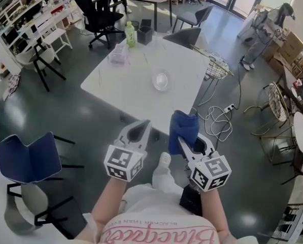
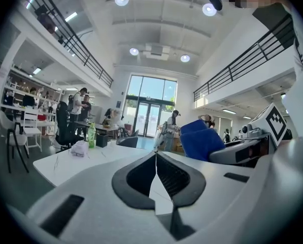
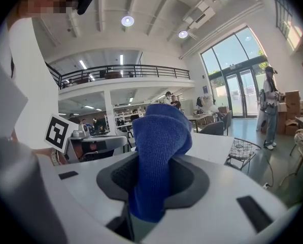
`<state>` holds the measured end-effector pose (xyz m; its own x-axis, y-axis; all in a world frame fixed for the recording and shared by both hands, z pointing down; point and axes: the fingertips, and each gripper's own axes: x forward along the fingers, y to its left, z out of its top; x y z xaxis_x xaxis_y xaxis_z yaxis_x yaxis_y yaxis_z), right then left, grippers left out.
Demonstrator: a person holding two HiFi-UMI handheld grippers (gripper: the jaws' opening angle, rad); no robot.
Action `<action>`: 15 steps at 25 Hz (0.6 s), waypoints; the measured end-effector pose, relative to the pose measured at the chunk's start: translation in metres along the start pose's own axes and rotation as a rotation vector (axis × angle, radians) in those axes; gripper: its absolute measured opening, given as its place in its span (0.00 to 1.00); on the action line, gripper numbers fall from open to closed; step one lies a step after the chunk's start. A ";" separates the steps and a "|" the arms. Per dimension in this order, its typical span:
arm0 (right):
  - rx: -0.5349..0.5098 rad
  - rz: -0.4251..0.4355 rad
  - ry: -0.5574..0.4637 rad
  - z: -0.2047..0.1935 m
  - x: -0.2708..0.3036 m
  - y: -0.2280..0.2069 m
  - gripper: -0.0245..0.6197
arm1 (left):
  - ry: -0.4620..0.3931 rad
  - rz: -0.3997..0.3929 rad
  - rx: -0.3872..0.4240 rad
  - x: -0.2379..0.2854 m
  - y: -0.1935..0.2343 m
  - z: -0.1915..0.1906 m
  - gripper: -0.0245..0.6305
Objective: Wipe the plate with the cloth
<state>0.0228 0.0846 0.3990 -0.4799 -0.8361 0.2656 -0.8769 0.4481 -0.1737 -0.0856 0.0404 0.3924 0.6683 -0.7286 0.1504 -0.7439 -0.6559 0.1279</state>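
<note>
Blue cloth [image 1: 184,127] stands bunched up out of the right gripper [image 1: 186,142] in the head view. The clear plate [image 1: 161,81] sits on the white table [image 1: 115,85], well ahead of both grippers and roughly on a line between them. To reach it, the cloth would likely go forward and a little left. The left gripper [image 1: 142,127] is just beside the right one.

In the left gripper view, the jaws are pressed together with nothing between them.

In the right gripper view, the jaws clamp the cloth's lower part. The plate does not show here.
</note>
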 end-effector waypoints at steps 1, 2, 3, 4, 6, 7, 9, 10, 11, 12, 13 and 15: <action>0.001 0.002 0.000 0.002 0.007 -0.009 0.23 | 0.001 0.002 -0.005 0.010 0.004 0.000 0.04; 0.001 0.004 0.001 0.004 0.013 -0.018 0.23 | 0.002 0.004 -0.008 0.020 0.008 0.000 0.04; 0.000 0.007 0.003 0.007 0.020 -0.028 0.23 | 0.005 0.005 -0.009 0.032 0.011 0.001 0.04; -0.002 0.010 0.004 0.010 0.027 -0.038 0.23 | 0.008 0.006 -0.009 0.044 0.014 0.002 0.04; -0.004 0.020 0.008 0.018 0.042 -0.059 0.23 | 0.014 0.013 -0.010 0.069 0.021 0.005 0.04; -0.006 0.026 0.011 0.022 0.049 -0.069 0.23 | 0.017 0.019 -0.013 0.081 0.026 0.006 0.04; -0.012 0.039 0.018 0.030 0.064 -0.089 0.23 | 0.029 0.029 -0.019 0.104 0.033 0.009 0.04; -0.016 0.046 0.020 0.035 0.071 -0.099 0.23 | 0.037 0.030 -0.021 0.116 0.036 0.010 0.04; -0.021 0.053 0.020 0.040 0.078 -0.108 0.23 | 0.044 0.029 -0.022 0.127 0.038 0.012 0.04; -0.027 0.061 0.020 0.045 0.085 -0.117 0.23 | 0.049 0.025 -0.024 0.138 0.040 0.013 0.04; -0.032 0.069 0.019 0.048 0.092 -0.125 0.23 | 0.052 0.022 -0.028 0.148 0.042 0.014 0.04; -0.037 0.082 0.020 0.052 0.105 -0.140 0.23 | 0.056 0.034 -0.036 0.165 0.050 0.013 0.04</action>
<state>0.0960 -0.0827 0.4015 -0.5500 -0.7900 0.2710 -0.8350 0.5263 -0.1605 -0.0123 -0.1154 0.4105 0.6422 -0.7373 0.2097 -0.7664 -0.6228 0.1573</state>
